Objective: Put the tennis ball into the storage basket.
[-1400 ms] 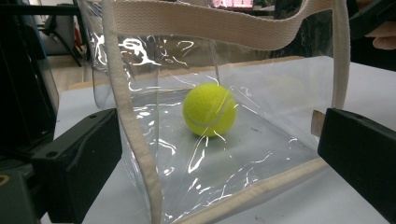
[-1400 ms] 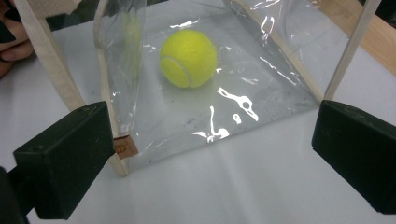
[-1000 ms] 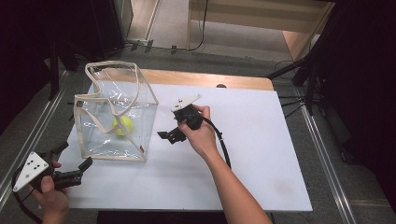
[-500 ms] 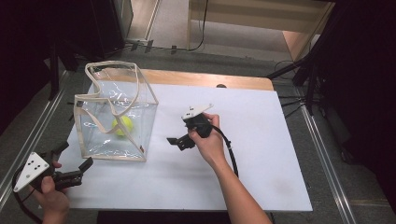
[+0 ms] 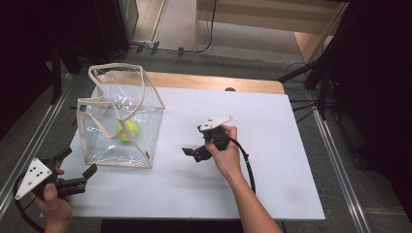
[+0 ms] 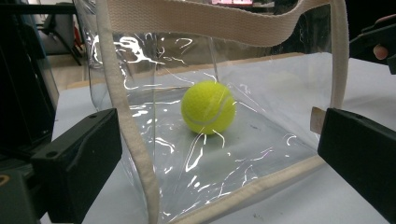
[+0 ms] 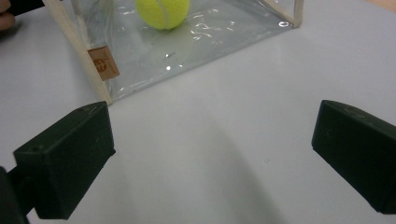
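A clear plastic bag (image 5: 145, 127) with cream trim and handles stands upright at the table's left. A yellow tennis ball (image 5: 128, 131) lies inside it on the bottom. My left gripper (image 5: 77, 163) hovers open at the front left corner, aimed at the bag. In the left gripper view the ball (image 6: 208, 107) shows through the bag's wall (image 6: 261, 135), framed by my wide-apart jaws. My right gripper (image 5: 193, 154) is open and empty over the bare table, to the right of the bag. The right gripper view shows the ball (image 7: 162, 11) and the bag's brown label (image 7: 103, 63) ahead.
The white tabletop (image 5: 272, 145) stretches to the right of the bag, with a wooden strip (image 5: 214, 82) along its back edge. Metal rails (image 5: 340, 160) run down both sides. Dark stands and cables (image 5: 311, 73) crowd the far right.
My right gripper has drawn back from the bag, moving right and toward the person. The left gripper, bag and ball have stayed put.
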`<state>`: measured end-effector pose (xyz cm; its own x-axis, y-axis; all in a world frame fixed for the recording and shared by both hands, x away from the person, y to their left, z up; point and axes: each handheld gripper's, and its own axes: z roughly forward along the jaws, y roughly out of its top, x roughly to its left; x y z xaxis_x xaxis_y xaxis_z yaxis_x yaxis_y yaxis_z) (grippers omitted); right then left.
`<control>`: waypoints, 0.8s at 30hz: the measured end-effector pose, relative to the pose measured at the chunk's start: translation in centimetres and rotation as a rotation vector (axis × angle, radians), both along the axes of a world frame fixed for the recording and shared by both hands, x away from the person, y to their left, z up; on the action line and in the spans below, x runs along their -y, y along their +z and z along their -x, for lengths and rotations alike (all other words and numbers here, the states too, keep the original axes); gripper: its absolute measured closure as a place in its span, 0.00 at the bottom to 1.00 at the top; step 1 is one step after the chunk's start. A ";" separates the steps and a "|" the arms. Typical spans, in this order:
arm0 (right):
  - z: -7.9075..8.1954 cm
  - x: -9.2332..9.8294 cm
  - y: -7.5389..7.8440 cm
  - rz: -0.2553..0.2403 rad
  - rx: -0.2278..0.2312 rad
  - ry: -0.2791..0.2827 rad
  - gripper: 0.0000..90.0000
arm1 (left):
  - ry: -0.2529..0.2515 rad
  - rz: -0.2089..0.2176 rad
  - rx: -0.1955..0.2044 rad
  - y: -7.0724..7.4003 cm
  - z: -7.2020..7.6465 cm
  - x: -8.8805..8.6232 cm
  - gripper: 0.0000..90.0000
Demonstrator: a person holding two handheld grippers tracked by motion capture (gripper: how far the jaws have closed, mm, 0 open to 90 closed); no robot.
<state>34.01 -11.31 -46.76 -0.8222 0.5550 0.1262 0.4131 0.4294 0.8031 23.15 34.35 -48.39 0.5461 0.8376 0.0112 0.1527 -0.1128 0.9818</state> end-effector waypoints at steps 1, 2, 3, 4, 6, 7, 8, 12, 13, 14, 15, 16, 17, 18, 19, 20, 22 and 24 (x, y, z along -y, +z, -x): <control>0.1 0.2 -0.1 -0.005 -0.002 -0.007 0.00 | 0.001 0.000 0.000 0.0 0.0 0.0 0.00; 0.2 0.4 -0.2 -0.007 0.002 -0.007 0.00 | 0.000 -0.003 -0.001 0.0 0.0 0.0 0.00; 0.3 0.6 -0.2 -0.008 0.000 -0.012 0.00 | -0.002 -0.003 0.001 0.0 0.0 0.0 0.00; 0.4 0.9 -0.3 -0.012 0.002 -0.018 0.00 | 0.000 -0.007 0.002 0.0 0.0 0.1 0.00; 0.7 1.4 -0.5 -0.009 0.004 -0.026 0.00 | -0.001 -0.011 0.003 0.0 0.0 0.1 0.00; 0.8 1.5 -0.6 -0.011 0.000 -0.027 0.00 | -0.002 -0.013 0.002 0.0 0.0 0.1 0.00; 0.9 1.8 -0.6 -0.007 0.006 -0.033 0.00 | -0.002 -0.011 0.003 0.0 0.0 0.1 0.00; 1.4 2.6 -0.6 -0.014 0.014 -0.043 0.00 | -0.002 -0.013 0.003 0.0 0.1 0.1 0.00; 1.5 2.8 -0.7 -0.017 0.015 -0.047 0.00 | -0.002 -0.012 0.003 0.0 0.1 0.1 0.00; 1.6 3.0 -0.7 -0.016 0.014 -0.051 0.00 | -0.002 -0.013 0.003 0.0 0.1 0.1 0.00; 1.7 3.2 -0.7 -0.014 0.014 -0.054 0.00 | -0.002 -0.013 0.003 0.0 0.0 0.1 0.00; 1.7 3.4 -0.7 -0.015 0.017 -0.060 0.00 | -0.002 -0.013 0.003 0.0 0.0 0.1 0.00; 1.8 3.6 -0.8 -0.014 0.017 -0.061 0.00 | -0.002 -0.014 0.003 0.0 0.0 0.1 0.00; 1.9 3.8 -0.8 -0.017 0.014 -0.067 0.00 | -0.002 -0.015 0.002 0.0 0.0 0.1 0.00; 1.9 4.0 -0.8 -0.018 0.016 -0.069 0.00 | -0.002 -0.014 0.002 0.0 0.1 0.1 0.00; 2.0 4.1 -0.8 -0.019 0.017 -0.073 0.00 | -0.002 -0.014 0.002 0.0 0.1 0.1 0.00; 2.1 4.5 -0.9 -0.022 0.018 -0.078 0.00 | -0.002 -0.013 0.003 0.0 0.1 0.1 0.00; 2.3 4.8 -0.9 -0.022 0.020 -0.084 0.00 | -0.002 -0.014 0.003 0.0 0.1 0.1 0.00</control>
